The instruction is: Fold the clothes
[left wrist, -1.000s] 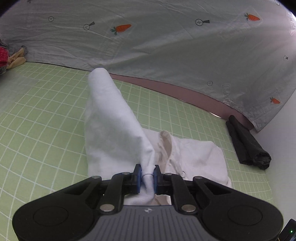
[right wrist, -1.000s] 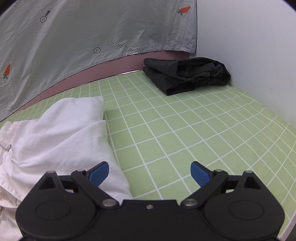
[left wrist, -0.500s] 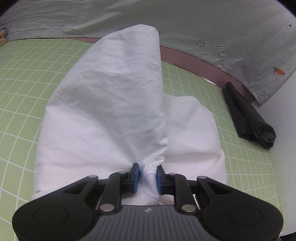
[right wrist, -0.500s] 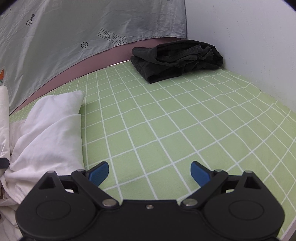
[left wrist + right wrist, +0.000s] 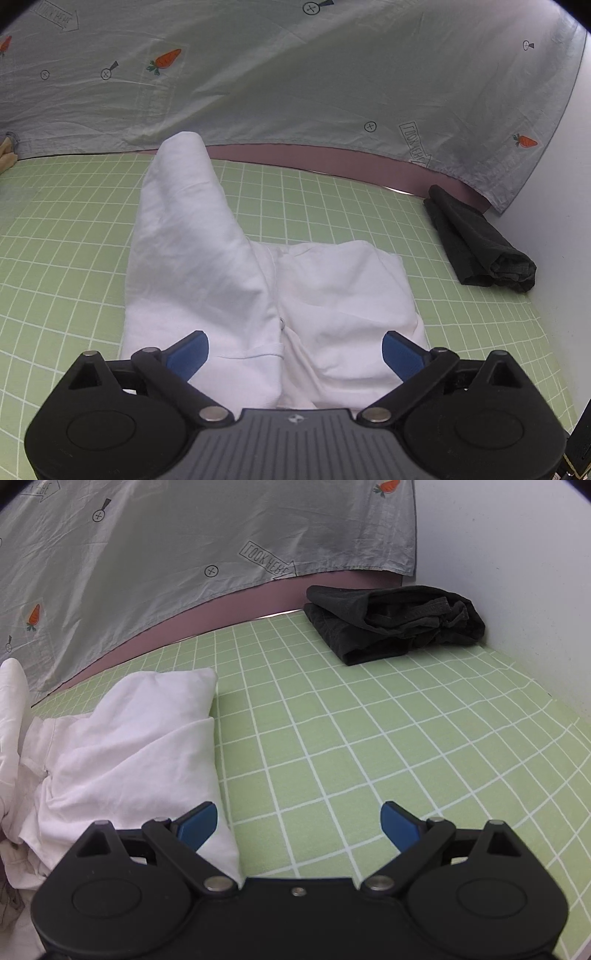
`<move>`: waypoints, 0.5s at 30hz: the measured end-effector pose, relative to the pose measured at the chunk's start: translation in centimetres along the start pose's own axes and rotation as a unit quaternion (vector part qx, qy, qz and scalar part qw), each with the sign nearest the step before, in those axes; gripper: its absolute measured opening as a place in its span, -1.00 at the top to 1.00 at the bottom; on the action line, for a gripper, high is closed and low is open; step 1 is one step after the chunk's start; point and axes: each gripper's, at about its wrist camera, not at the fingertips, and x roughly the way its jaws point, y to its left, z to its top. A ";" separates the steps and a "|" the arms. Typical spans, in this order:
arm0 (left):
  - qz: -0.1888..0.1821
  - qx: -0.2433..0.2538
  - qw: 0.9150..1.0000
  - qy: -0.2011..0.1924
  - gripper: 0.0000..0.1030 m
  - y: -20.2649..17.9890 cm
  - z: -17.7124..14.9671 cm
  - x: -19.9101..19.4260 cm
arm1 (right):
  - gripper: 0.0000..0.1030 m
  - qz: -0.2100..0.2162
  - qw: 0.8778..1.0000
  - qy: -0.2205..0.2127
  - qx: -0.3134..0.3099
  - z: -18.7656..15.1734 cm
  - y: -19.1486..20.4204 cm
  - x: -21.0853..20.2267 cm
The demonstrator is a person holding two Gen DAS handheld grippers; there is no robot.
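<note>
Left wrist view: left gripper (image 5: 293, 349) jaws just sprang apart, dropping the pinched hem; white garment (image 5: 258, 295) lies free on the green grid sheet (image 5: 66, 251), one soft crumpled leg humped toward the back. Fold likely laid. Right gripper (image 5: 299, 821) spread, empty. Farther right, folded black clothes (image 5: 395, 627) by the wall.

A green sheet with a white grid (image 5: 332, 206) covers the flat surface. Behind it hangs a grey cloth (image 5: 295, 81) printed with orange carrots and small arrow signs. A mauve strip (image 5: 229, 605) shows below its hem. A white wall (image 5: 517, 554) stands at the right.
</note>
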 end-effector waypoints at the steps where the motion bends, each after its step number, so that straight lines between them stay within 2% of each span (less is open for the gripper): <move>1: -0.001 -0.006 1.000 -0.003 -0.96 0.7 0.1 -0.5 | -0.86 0.005 1.000 -0.002 -0.005 0.3 0.6 -0.2; 4: -0.009 -0.033 0.999 -0.014 -0.96 3.2 0.5 -2.1 | -0.86 0.018 1.000 -0.010 -0.021 1.0 2.6 -0.6; 8: 0.002 -0.065 0.997 -0.042 -0.96 6.8 1.1 -4.5 | -0.86 0.031 0.999 -0.016 -0.028 1.6 5.4 -0.9; 11: 0.016 -0.091 0.994 -0.062 -0.97 10.3 1.2 -5.6 | -0.86 0.048 0.998 -0.017 -0.030 2.1 8.0 -1.4; 15: 0.062 -0.131 0.989 -0.043 -0.98 15.2 0.3 -4.7 | -0.86 0.085 0.995 -0.030 -0.033 2.9 11.9 -2.7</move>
